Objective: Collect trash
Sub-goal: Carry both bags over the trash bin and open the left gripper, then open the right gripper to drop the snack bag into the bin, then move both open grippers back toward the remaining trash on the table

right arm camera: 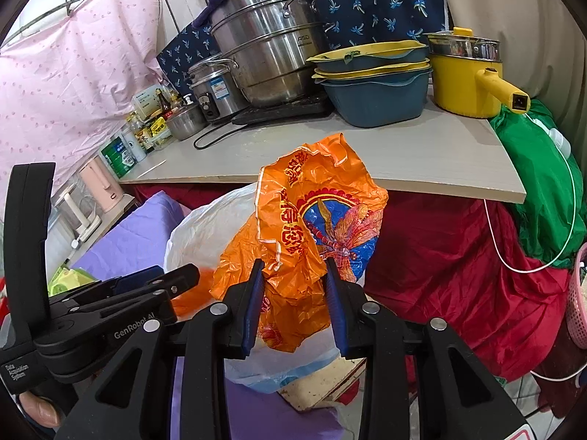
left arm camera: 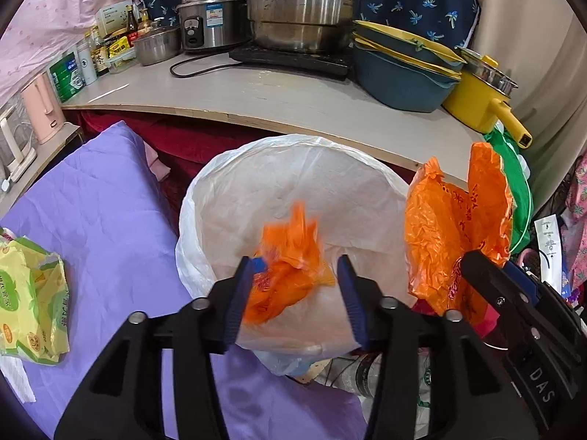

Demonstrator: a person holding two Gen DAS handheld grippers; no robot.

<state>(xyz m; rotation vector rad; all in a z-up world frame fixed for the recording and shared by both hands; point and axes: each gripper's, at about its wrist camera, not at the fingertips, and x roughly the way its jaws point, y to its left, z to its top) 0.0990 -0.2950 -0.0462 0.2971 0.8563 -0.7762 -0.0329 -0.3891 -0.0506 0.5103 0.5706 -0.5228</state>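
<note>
Orange wrapper scrap (left arm camera: 290,256) sits blurred between the left tool's (left arm camera: 295,293) spread-apart fingers, right over the white-lined trash bin (left arm camera: 227,183). Right tool (right arm camera: 295,304) is clamped on a bigger orange bag (right arm camera: 312,227) just beside the bin, below the worktop (right arm camera: 422,161).

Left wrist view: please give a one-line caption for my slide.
Open left claw over white bin bag, orange wrapper between its fingers.
</note>
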